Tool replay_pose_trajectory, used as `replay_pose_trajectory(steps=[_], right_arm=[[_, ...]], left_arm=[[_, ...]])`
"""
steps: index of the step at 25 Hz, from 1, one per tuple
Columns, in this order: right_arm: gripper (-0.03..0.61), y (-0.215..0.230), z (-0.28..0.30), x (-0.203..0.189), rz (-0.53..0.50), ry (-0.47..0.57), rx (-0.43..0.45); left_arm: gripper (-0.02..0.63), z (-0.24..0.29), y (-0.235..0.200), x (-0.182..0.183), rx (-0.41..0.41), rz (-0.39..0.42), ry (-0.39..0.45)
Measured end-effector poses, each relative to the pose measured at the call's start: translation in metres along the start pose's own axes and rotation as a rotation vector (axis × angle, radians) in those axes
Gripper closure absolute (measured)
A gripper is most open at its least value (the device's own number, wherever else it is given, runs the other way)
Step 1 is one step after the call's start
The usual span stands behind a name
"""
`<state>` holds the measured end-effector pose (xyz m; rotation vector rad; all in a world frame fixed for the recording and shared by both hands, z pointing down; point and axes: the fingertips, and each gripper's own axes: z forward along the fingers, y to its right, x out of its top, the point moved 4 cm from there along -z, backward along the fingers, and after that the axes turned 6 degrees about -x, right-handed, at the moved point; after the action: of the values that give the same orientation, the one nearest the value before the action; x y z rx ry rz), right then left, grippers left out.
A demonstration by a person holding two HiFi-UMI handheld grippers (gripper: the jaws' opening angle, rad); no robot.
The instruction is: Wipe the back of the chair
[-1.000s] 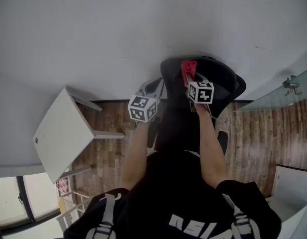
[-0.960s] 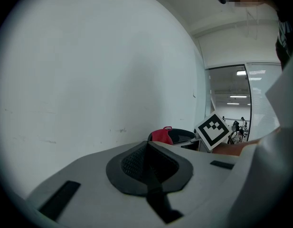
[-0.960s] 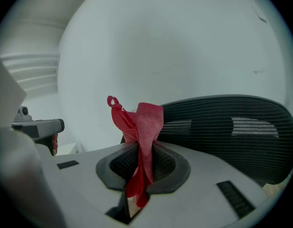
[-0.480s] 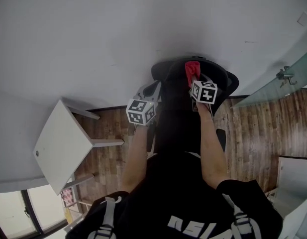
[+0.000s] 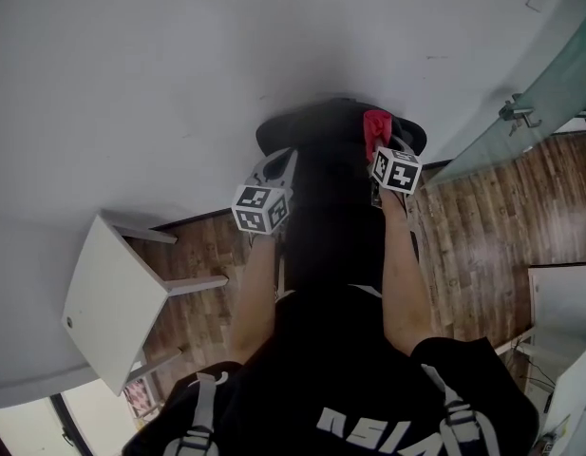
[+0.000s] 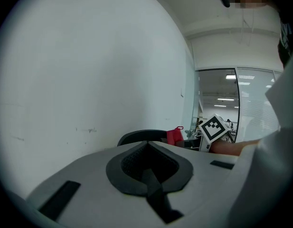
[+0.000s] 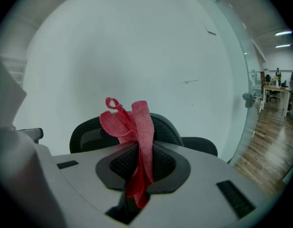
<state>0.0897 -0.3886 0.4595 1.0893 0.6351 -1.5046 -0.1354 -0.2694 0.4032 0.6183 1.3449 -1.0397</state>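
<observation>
- I had the right gripper [image 7: 137,174] clamped on the red cloth [image 7: 133,121]. The cloth was pinched low between the pads and its loose end stood up in a crumpled fold above them.
- The left gripper [image 6: 148,177] had its jaws together with nothing between them. It hung to the left of the chair, beside the right one, and was not touching the chair as far as I could see.
- The chair back [image 7: 87,134], black mesh, stood just beyond the cloth on the far side, close against the wall. From the right gripper view I could not tell whether the cloth was touching it or only held in front of it.
- I judged the step to be bringing the cloth onto the top of the backrest. The wipe itself looked barely started, if started at all.
- The next move, as I read it, called for pressing the free fold flat against the mesh and drawing it across or down. The grip had to stay firm (a bunched cloth wipes only a narrow strip).
- The mesh would probably give a little under pressure. A light chair could also roll or swivel away, so the idle left gripper might have been needed to steady it.
- The room had a plain white wall [image 5: 179,46] on the far side and a wooden floor [image 5: 482,226] under the chair.
- A white table [image 5: 112,288] stood well apart at the near left.
- A glass partition [image 5: 549,74] with a metal handle [image 5: 516,112] ran off to the right.
</observation>
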Motion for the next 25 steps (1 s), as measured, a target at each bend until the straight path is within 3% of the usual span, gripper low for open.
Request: replay_pose_trajectory(steps=[12, 25], right_arm=[[0.508, 0.051, -0.038, -0.002, 0.047, 0.028, -0.065], [0.509, 0.042, -0.055, -0.007, 0.063, 0.037, -0.059]], left_arm=[[0.589, 0.021, 0.035, -0.003, -0.074, -0.042, 0.02], [0.589, 0.004, 0.034, -0.009, -0.058, -0.024, -0.017]])
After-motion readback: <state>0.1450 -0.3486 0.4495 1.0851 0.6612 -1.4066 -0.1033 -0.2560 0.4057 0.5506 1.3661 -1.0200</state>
